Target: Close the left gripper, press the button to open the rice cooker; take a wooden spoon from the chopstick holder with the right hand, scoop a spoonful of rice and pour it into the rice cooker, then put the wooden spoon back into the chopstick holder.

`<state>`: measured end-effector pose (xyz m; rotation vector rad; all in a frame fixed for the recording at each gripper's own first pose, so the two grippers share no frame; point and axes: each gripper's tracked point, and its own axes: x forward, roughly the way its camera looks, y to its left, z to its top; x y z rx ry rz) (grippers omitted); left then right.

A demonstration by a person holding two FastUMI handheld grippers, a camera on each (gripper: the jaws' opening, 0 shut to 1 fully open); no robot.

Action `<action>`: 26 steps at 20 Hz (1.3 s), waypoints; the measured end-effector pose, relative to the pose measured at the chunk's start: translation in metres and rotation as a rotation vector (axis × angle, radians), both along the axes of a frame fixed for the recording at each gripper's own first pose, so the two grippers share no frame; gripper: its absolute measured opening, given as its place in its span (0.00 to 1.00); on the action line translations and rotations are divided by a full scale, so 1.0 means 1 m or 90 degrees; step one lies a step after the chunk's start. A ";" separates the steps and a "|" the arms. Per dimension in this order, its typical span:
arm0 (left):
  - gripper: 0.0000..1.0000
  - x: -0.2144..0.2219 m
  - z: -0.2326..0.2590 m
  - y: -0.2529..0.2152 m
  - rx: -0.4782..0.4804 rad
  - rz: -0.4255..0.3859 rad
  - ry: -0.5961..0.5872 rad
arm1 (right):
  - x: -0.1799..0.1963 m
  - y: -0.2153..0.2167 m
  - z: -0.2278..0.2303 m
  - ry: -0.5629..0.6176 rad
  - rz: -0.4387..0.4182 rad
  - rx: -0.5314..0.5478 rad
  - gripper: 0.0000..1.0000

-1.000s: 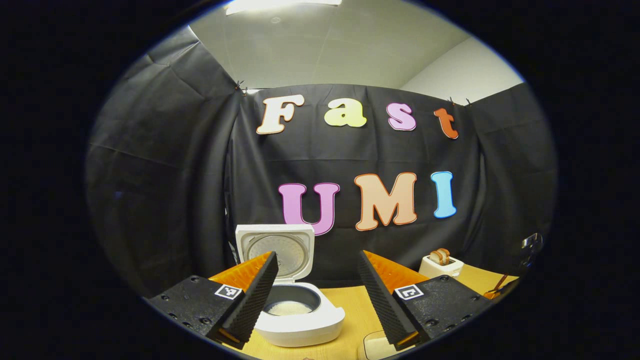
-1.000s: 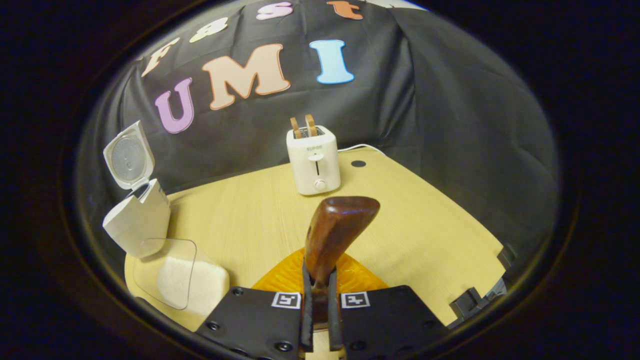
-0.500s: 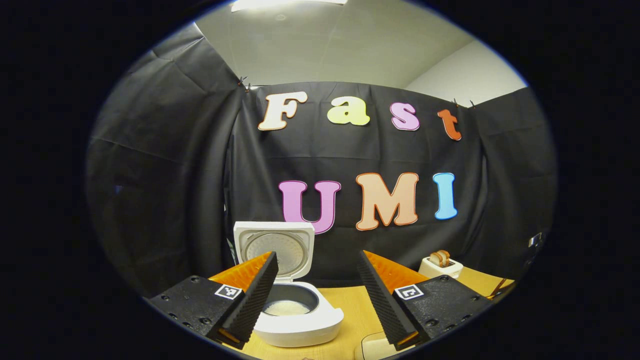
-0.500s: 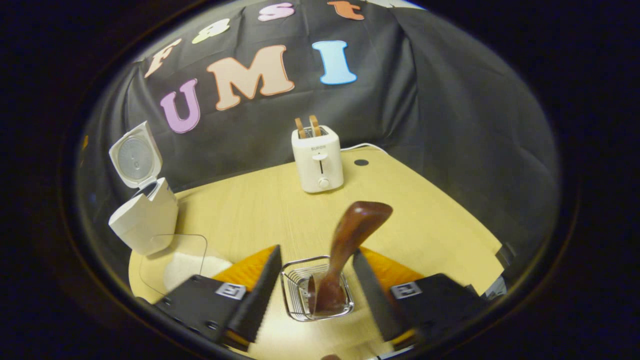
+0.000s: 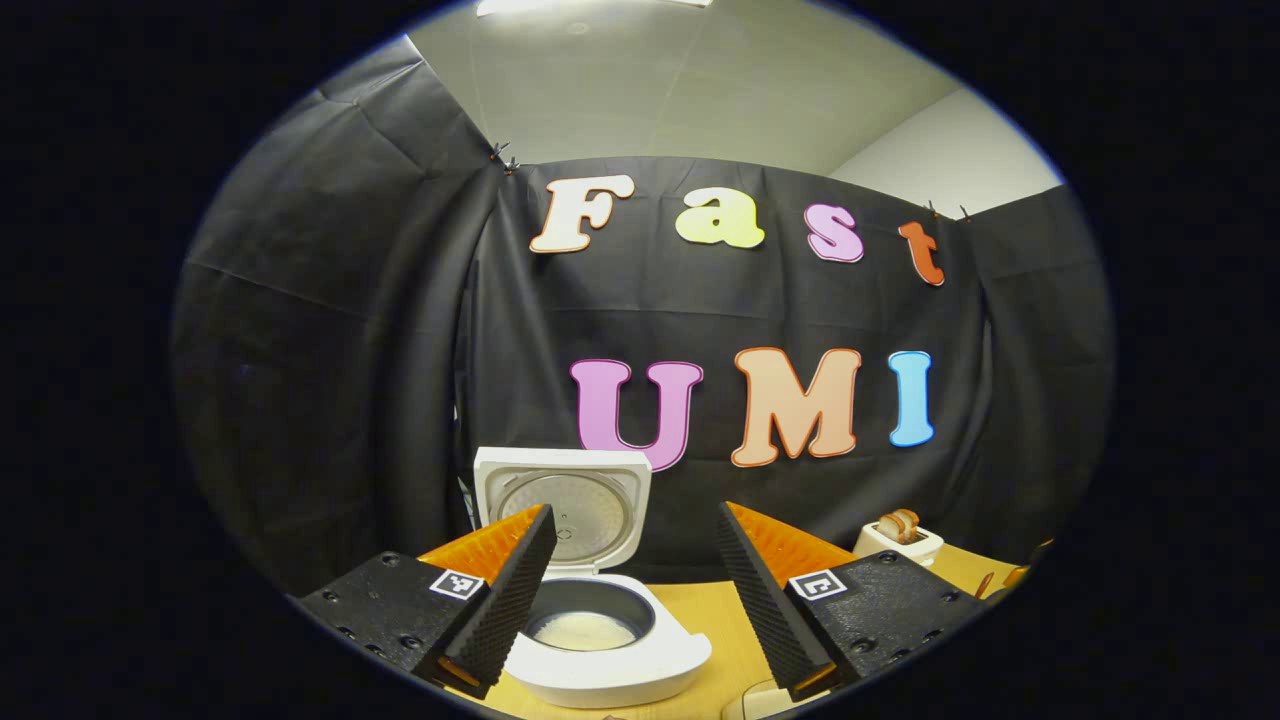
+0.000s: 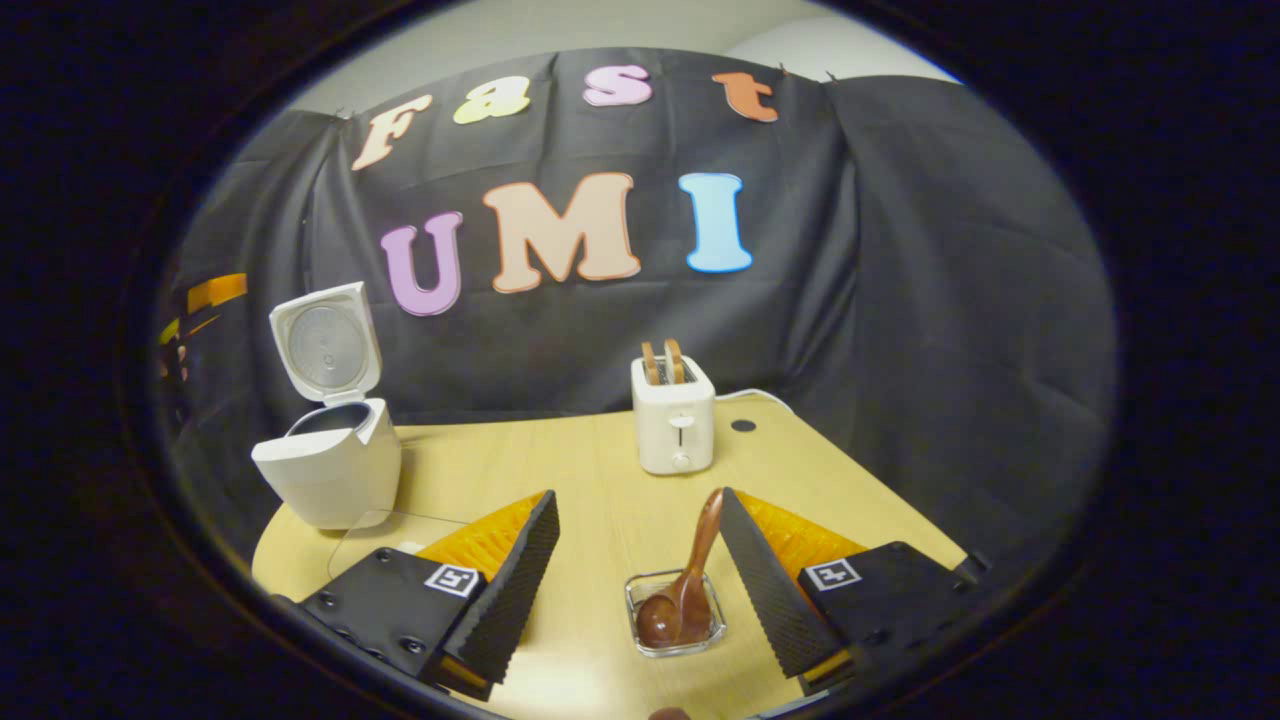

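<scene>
Right gripper (image 6: 640, 590) fingers spread apart, empty; brown wooden spoon (image 6: 685, 590) standing bowl-down in small clear square chopstick holder (image 6: 676, 630) between them, below. Left gripper (image 5: 635, 590) fingers apart, empty. White rice cooker (image 5: 600, 640) ahead of it, lid raised.

My wooden table (image 6: 600, 480), open rice cooker (image 6: 330, 470) at left, toaster (image 6: 675, 430) at back, chopstick holder (image 6: 677, 628) near me

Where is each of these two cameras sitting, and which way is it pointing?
Left gripper view: rides on the left tongs, low, facing the open rice cooker and the booth wall; its own two fingers show, apart.
Right gripper view: rides on the right tongs, higher, looking down over the table at the wooden spoon in its holder; fingers apart.
Shared: rice cooker, toaster.
</scene>
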<state>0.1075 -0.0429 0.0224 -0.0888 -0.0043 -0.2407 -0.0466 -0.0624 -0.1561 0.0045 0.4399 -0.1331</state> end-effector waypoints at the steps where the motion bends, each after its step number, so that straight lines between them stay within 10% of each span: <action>1: 0.92 0.009 0.001 0.002 0.001 0.002 -0.001 | 0.001 0.013 0.007 -0.007 0.018 -0.004 1.00; 11: 0.94 0.115 0.008 0.023 0.033 0.028 0.000 | 0.028 0.117 0.034 -0.031 0.127 0.034 1.00; 26: 0.91 0.275 -0.001 0.040 0.024 0.045 0.044 | 0.007 0.139 0.009 0.003 0.074 0.018 0.99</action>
